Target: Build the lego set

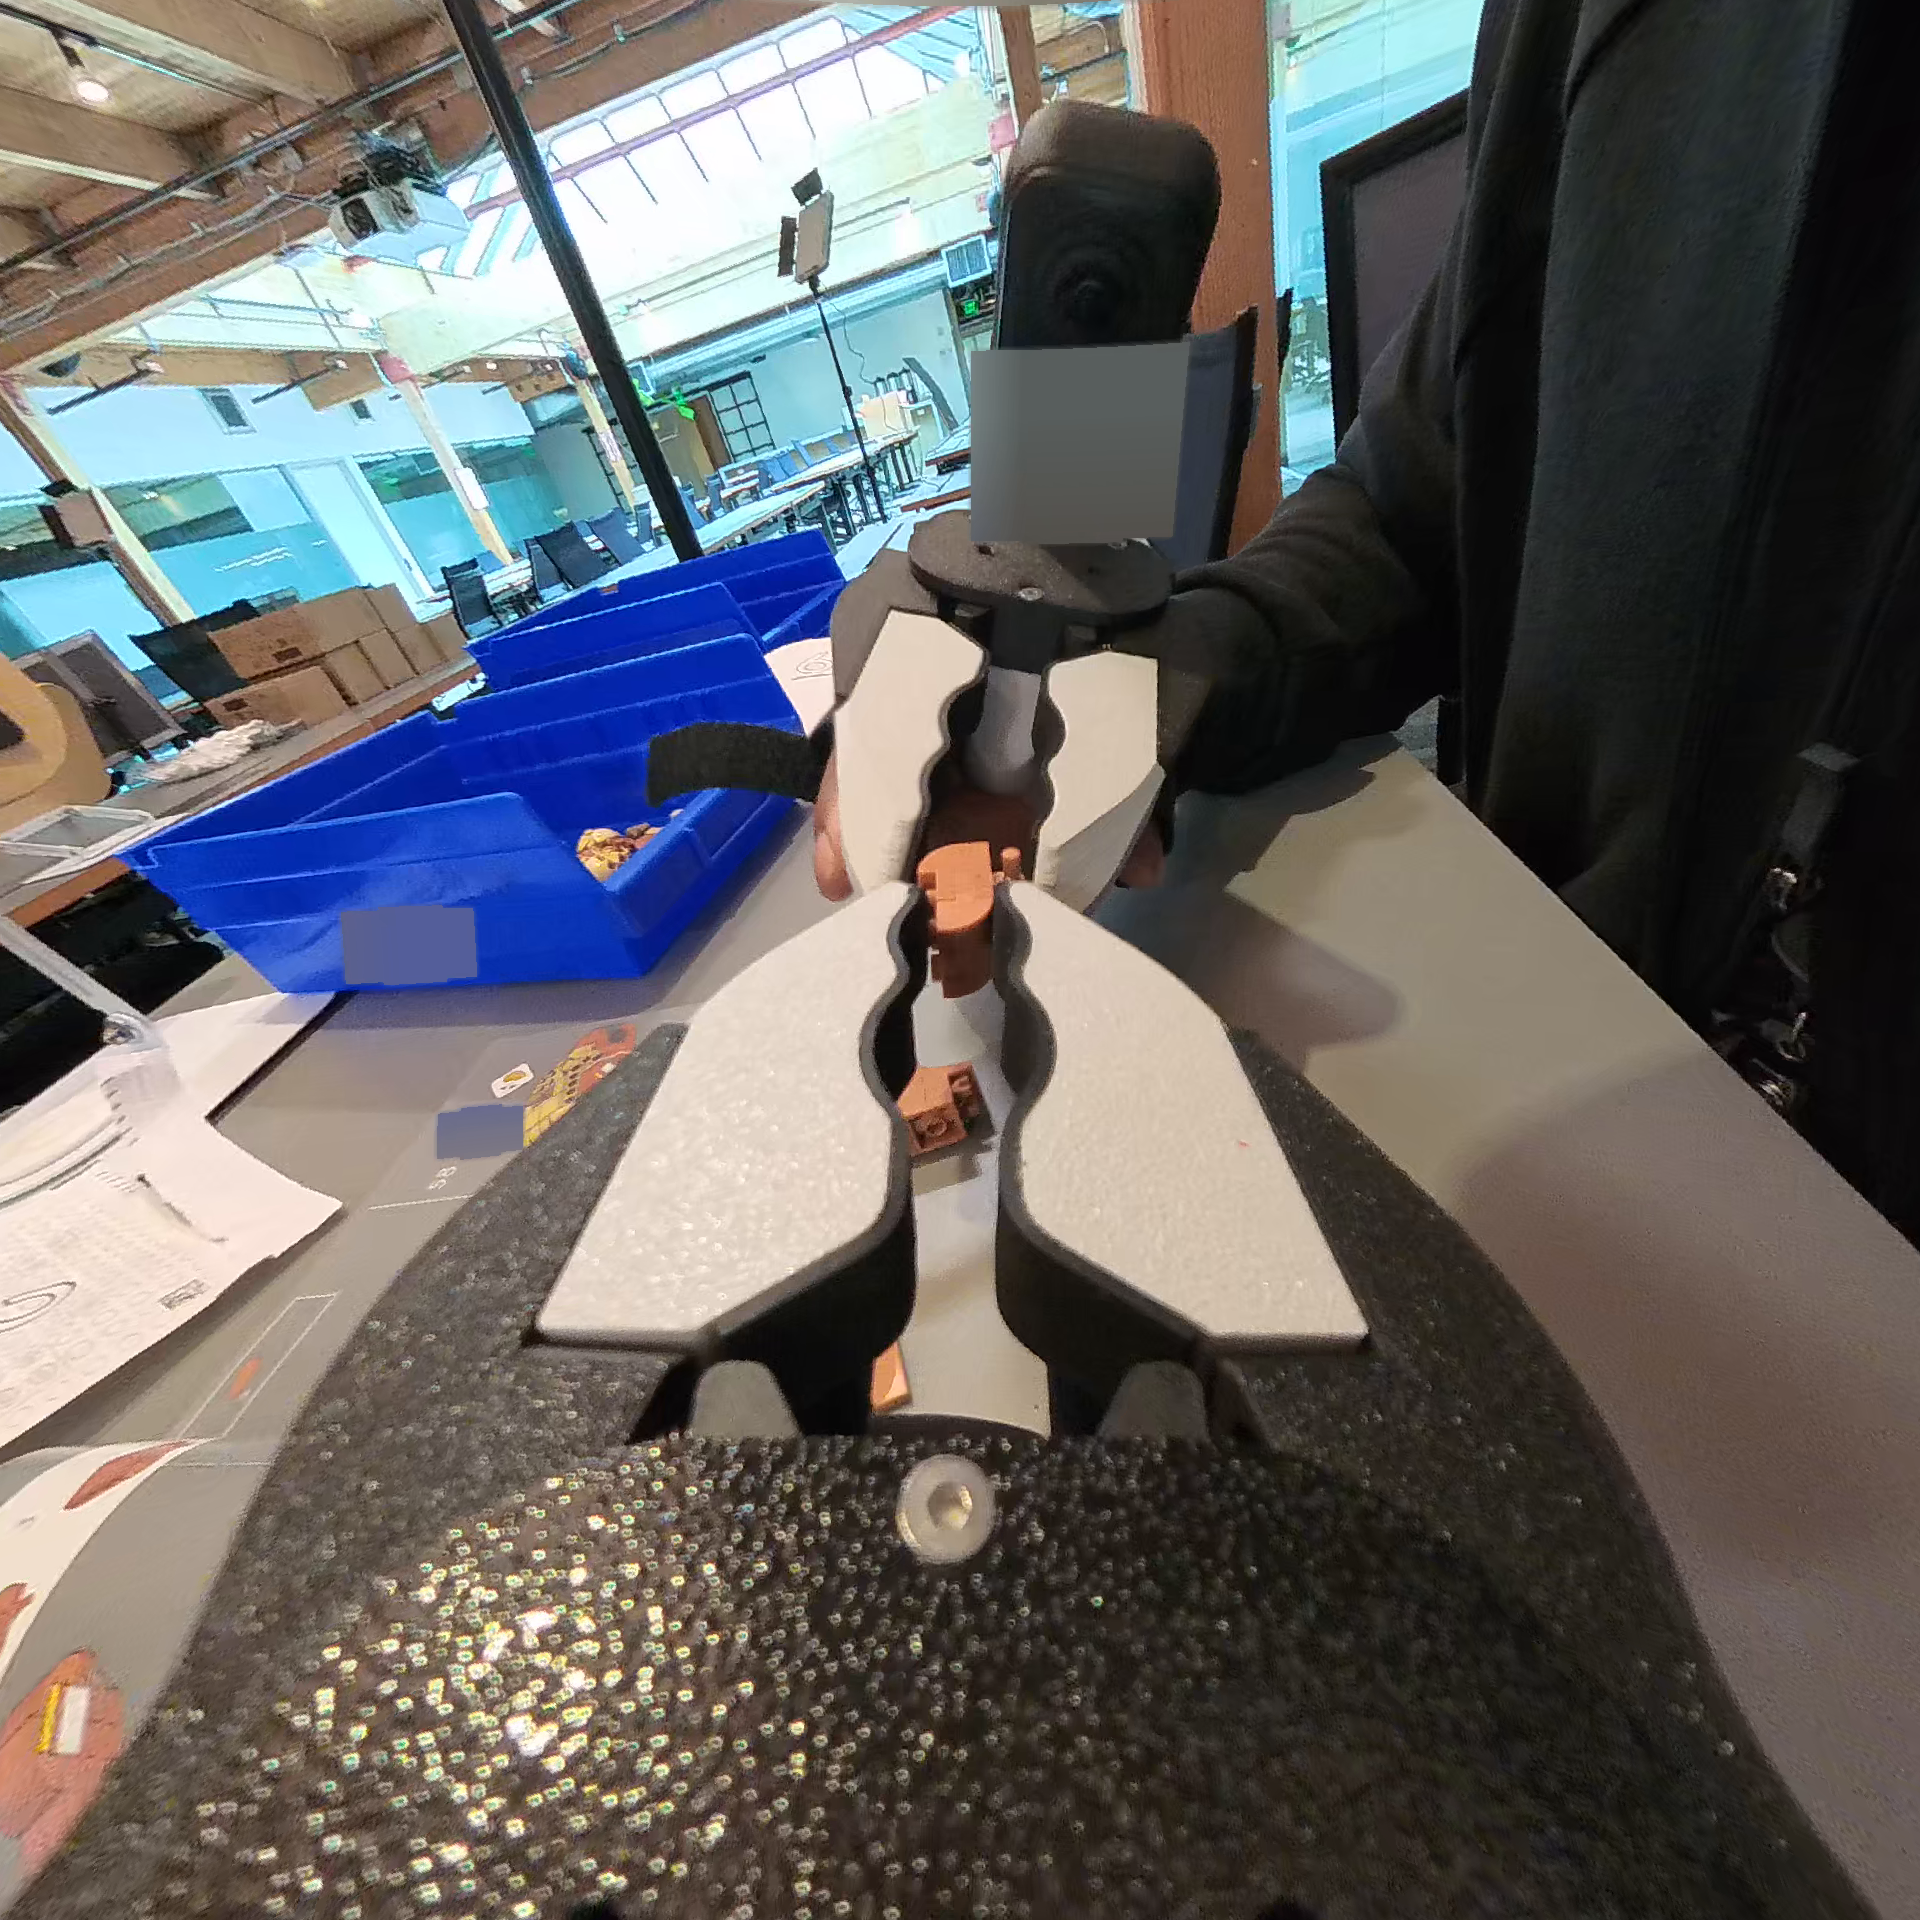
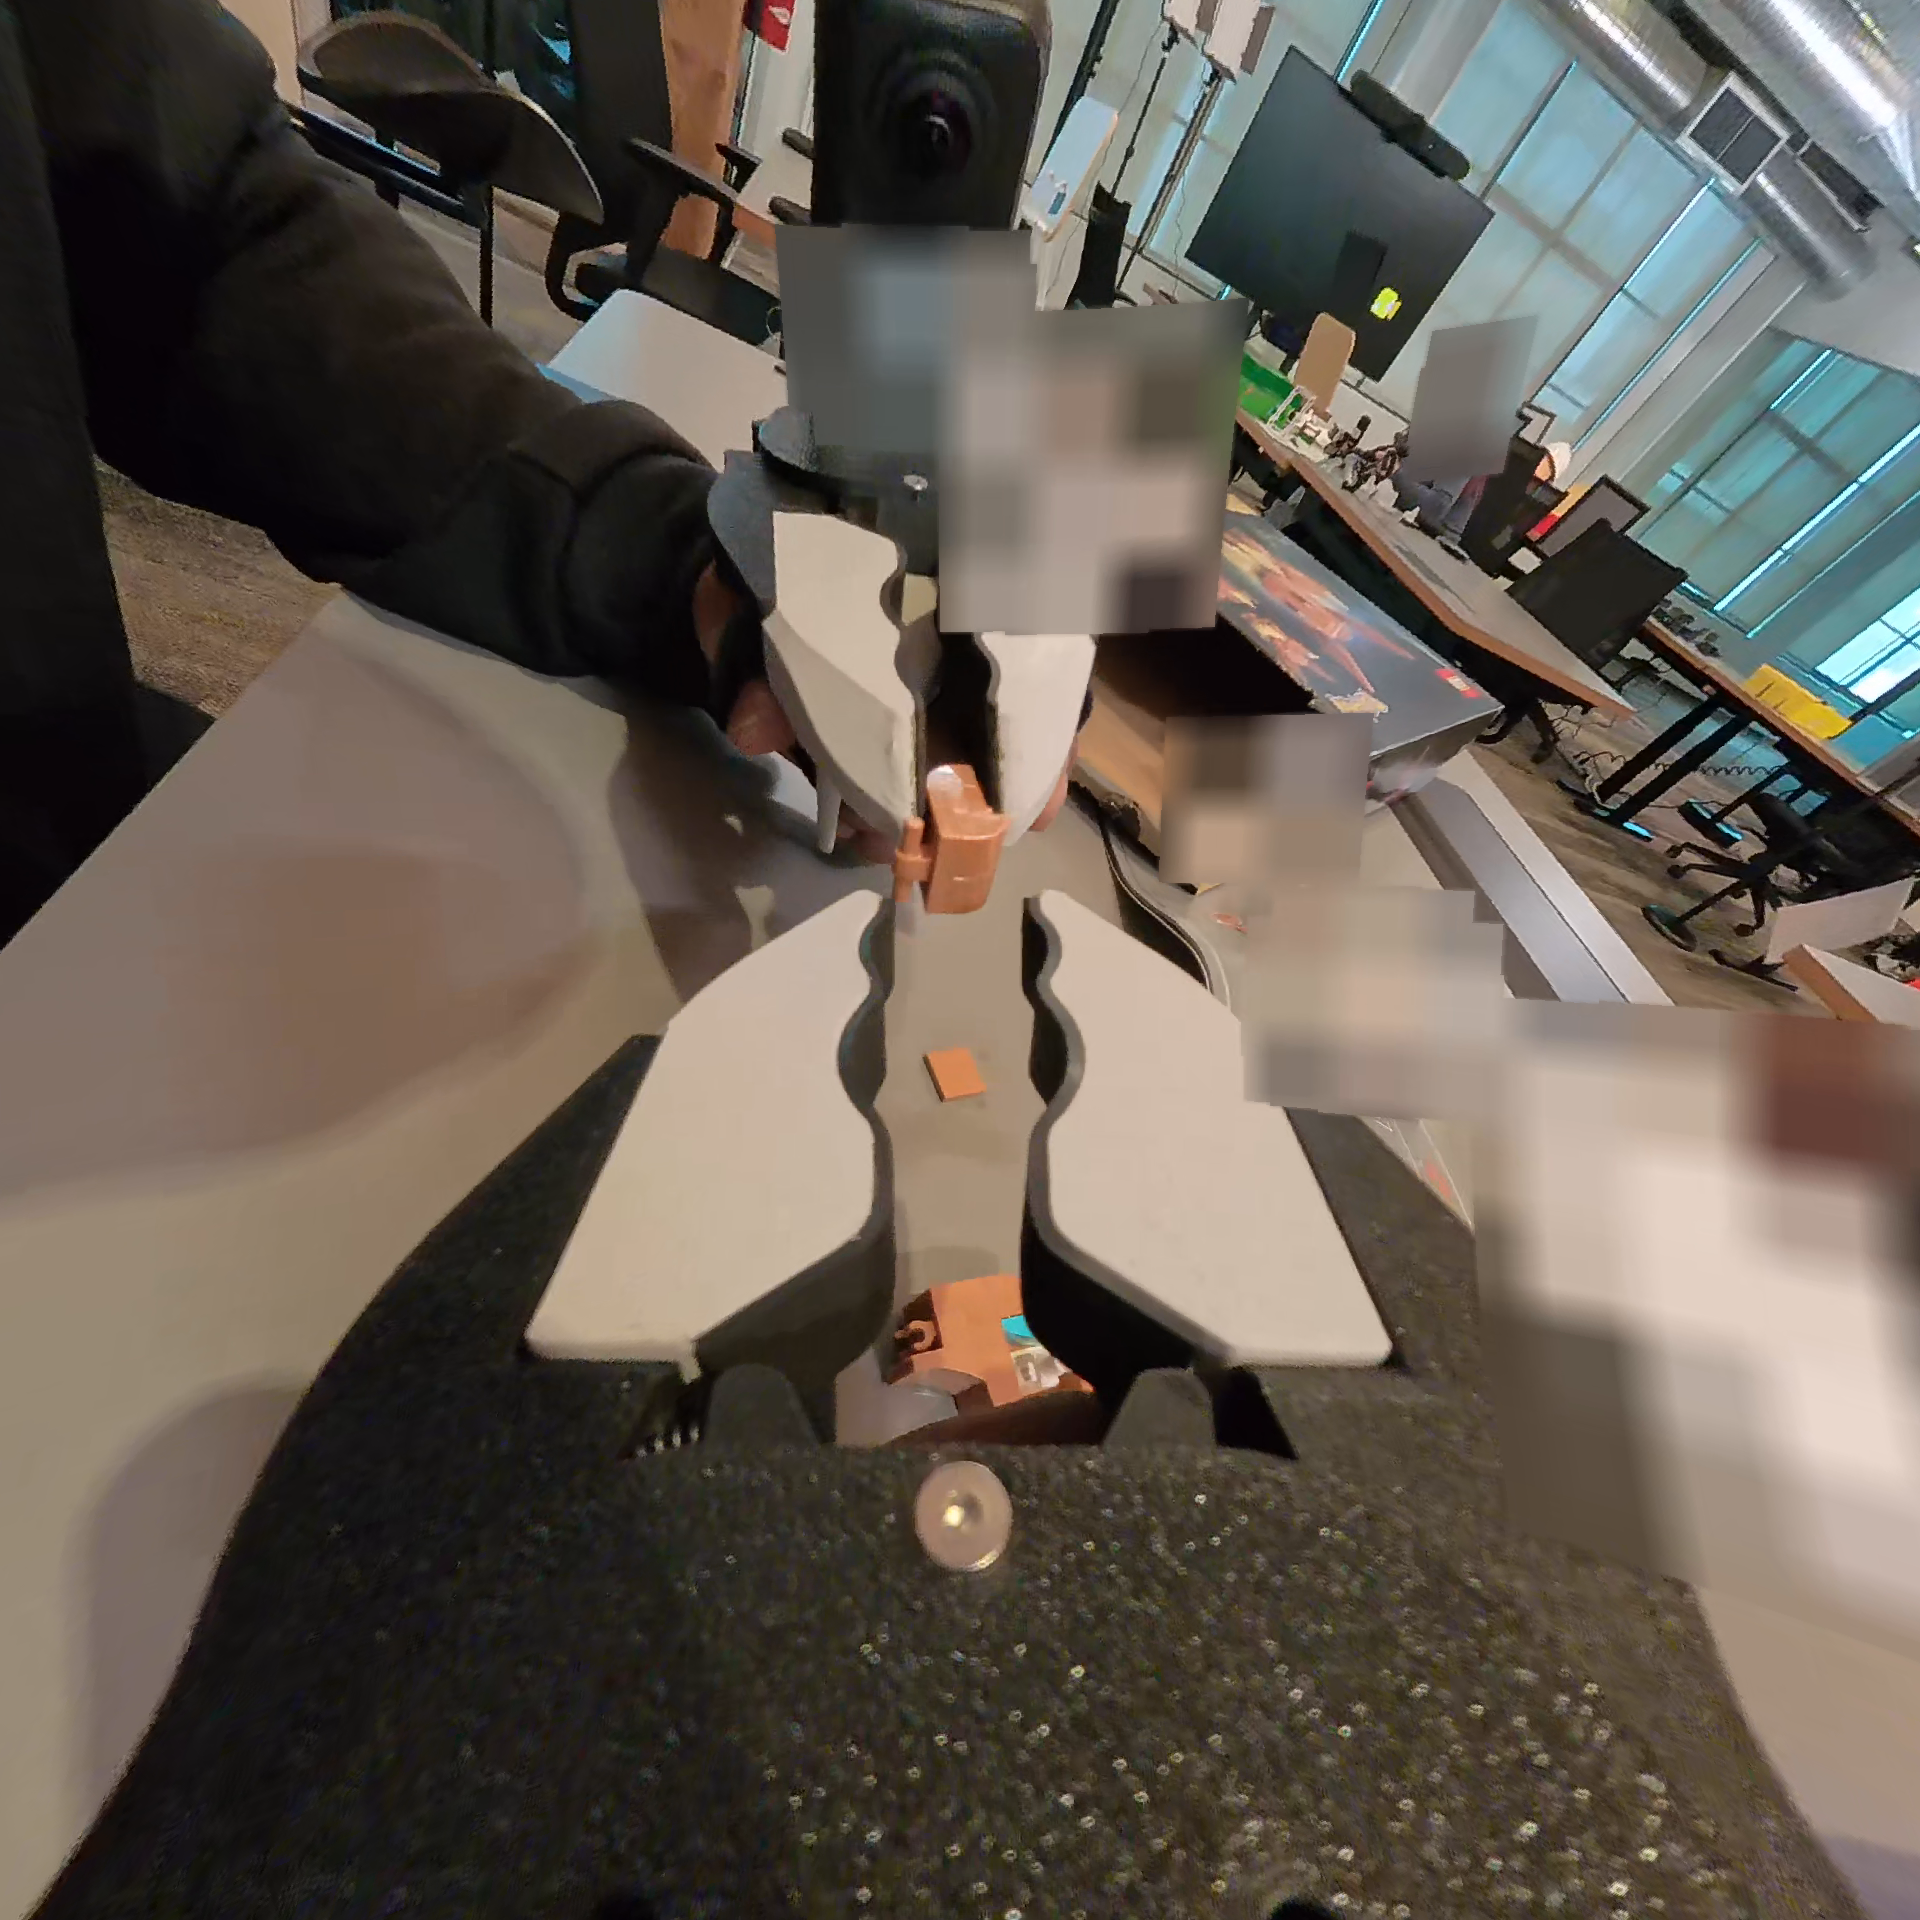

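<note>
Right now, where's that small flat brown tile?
In the right wrist view the flat brown tile lies on the grey table, between the right gripper's spread fingers, below the brown brick piece that the left gripper holds.

Each claw (image 1: pixel 954 914) has pale grey wavy-edged fingers (image 1: pixel 748 1143) on a speckled black body with a silver screw (image 1: pixel 945 1503); sleeves (image 2: pixel 343 416) are black.

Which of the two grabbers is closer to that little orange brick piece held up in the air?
Left. The left gripper clamps the orange brick piece between its fingertips; the right gripper faces it, open, tips just short of the piece.
</note>
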The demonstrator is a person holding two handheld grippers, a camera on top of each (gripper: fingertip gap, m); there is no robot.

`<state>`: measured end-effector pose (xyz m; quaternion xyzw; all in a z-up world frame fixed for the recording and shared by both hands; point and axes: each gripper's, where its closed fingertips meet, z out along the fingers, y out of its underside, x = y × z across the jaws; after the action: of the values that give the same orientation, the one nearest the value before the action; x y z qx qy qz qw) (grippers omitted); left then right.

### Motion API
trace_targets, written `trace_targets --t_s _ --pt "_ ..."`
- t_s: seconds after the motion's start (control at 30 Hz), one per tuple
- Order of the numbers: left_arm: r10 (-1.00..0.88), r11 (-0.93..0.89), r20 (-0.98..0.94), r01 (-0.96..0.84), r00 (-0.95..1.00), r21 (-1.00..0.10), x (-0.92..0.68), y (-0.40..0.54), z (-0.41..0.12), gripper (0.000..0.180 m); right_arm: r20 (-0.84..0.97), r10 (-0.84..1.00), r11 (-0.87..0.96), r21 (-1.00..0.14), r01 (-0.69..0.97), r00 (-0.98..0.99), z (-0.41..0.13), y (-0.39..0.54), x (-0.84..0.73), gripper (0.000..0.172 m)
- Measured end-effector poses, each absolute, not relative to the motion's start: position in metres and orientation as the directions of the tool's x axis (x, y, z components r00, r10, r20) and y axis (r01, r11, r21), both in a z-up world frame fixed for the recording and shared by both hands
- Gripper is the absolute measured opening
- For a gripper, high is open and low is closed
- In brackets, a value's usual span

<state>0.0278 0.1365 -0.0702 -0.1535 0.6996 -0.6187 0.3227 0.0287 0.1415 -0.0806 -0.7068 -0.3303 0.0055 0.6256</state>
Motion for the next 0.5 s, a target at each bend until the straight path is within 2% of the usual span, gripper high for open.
trace_targets --t_s 0.07,0.5 --pt "-0.615 0.183 -0.26 0.186 -0.745 -0.965 0.028 0.1365 -0.0697 0.011 0.404 0.483 0.003 -0.888 0.46 0.777 -0.0813 0.1407 0.0265 0.017" --pt "-0.63 0.165 -0.253 0.191 -0.735 -0.967 0.0311 0.1342 -0.0673 0.011 0.417 0.463 -0.019 -0.878 0.479 0.783 -0.0837 0.1433 0.0313 0.007"
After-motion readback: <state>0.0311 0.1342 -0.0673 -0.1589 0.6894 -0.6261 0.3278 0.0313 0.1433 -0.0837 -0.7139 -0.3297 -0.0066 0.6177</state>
